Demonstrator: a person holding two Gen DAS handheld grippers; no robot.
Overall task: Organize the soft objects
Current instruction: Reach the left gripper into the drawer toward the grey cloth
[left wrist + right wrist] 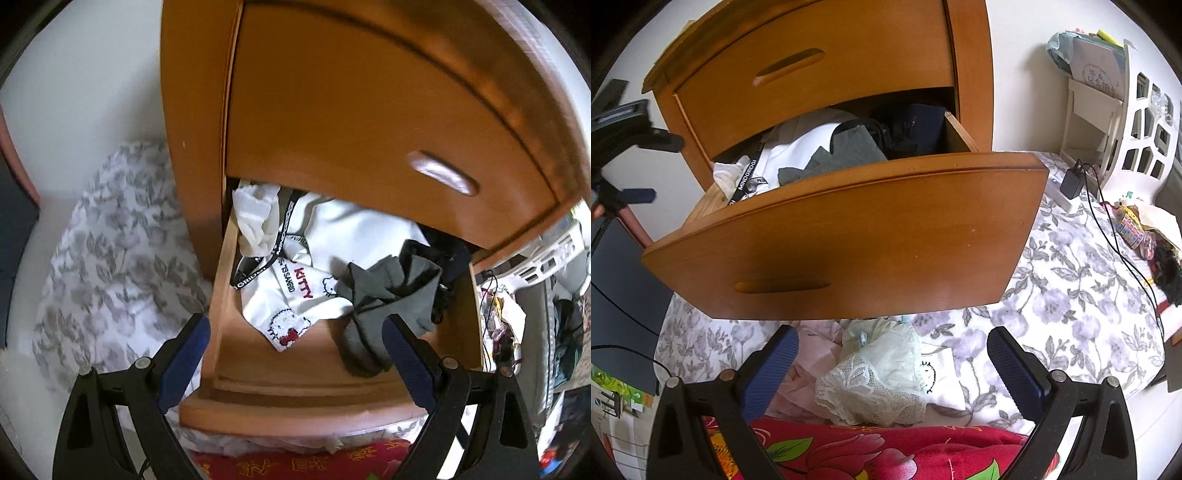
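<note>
The left gripper [295,354] has its fingers [188,354] wide and empty above the open drawer [295,402], where a grey sock [388,306] lies right of a white Kitty garment [295,306]. The right gripper [890,373] is also wide and empty, with a lace garment [871,384] between its fingers [1015,373] on the flowered bed [1071,295], near the drawer front.

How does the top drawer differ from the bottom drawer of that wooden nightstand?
The top drawer is shut, its front flush with the cabinet; the bottom drawer is pulled far out over the bed. The bottom drawer shows its contents, among them a white Hello Kitty garment and grey socks; the top drawer's contents are hidden. Both share curved orange-brown wooden fronts with recessed slot handles.
</note>
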